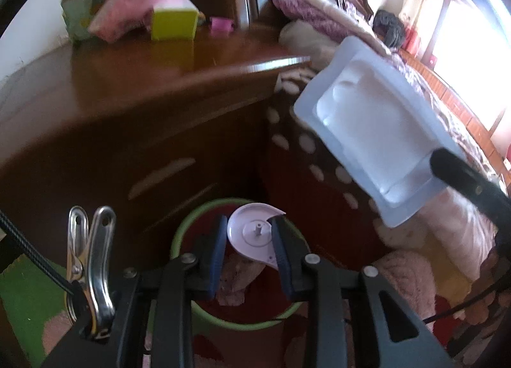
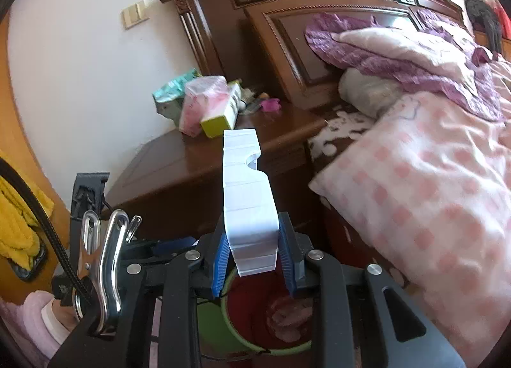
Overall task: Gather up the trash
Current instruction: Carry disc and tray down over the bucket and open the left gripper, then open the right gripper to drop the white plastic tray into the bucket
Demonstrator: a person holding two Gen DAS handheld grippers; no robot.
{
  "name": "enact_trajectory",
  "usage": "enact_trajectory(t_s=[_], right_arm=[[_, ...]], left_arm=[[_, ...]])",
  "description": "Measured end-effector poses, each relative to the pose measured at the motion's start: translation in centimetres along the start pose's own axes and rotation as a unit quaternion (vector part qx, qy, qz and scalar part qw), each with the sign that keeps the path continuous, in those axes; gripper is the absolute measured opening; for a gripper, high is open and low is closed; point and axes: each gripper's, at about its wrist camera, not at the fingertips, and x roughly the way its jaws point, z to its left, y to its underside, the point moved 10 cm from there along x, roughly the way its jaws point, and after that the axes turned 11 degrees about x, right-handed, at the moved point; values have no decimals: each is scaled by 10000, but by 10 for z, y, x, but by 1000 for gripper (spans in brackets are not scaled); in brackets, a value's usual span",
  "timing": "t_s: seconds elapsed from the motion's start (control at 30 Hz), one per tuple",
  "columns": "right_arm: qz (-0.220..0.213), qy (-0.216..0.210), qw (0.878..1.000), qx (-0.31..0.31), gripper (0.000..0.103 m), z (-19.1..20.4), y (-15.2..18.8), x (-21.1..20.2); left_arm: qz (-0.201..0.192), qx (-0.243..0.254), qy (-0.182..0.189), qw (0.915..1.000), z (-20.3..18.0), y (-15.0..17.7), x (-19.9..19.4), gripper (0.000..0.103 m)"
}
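Left wrist view, lower centre: left gripper [image 1: 246, 253], blue-padded fingers [image 1: 214, 259] closed on a broken white plastic disc [image 1: 252, 234] with a small central peg, held over a green-rimmed bin [image 1: 182, 237] lined in red, crumpled pinkish paper [image 1: 238, 278] inside. Right half of the same view: white plastic blister tray [image 1: 373, 135], tilted, pinched at its lower right end by the black tip of the right gripper.

Right wrist view, lower centre: right gripper [image 2: 254, 259], fingers [image 2: 221, 256] clamped on the near end of the blister tray [image 2: 246, 195], seen edge-on and rising toward frame centre; bin [image 2: 233, 333] directly below the fingers.

Background, upper left in the left wrist view, centre left in the right: dark wooden desk [image 2: 179, 163] carrying tissue packs [image 2: 201, 103] and a yellow-green box [image 2: 220, 120], the packs touching the box. Right side of both views: bed with pink spotted pillow [image 2: 424, 195] against a carved headboard [image 2: 287, 26].
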Motion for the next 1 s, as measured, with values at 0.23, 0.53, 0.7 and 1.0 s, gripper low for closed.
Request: enact_trajectory(t_s=[0.23, 0.53, 0.7, 1.0], right_arm=[[212, 146, 9995, 182, 29, -18, 17, 9], [452, 302, 9983, 233, 29, -30, 34, 22], [557, 344, 9974, 293, 29, -35, 39, 29], [680, 404, 9964, 304, 29, -40, 47, 38]], left_arm=[[367, 143, 110, 9992, -11, 25, 43, 30], [726, 380, 114, 9966, -20, 45, 83, 30], [819, 287, 195, 9960, -21, 45, 94, 30], [669, 263, 59, 9974, -4, 43, 78, 40]])
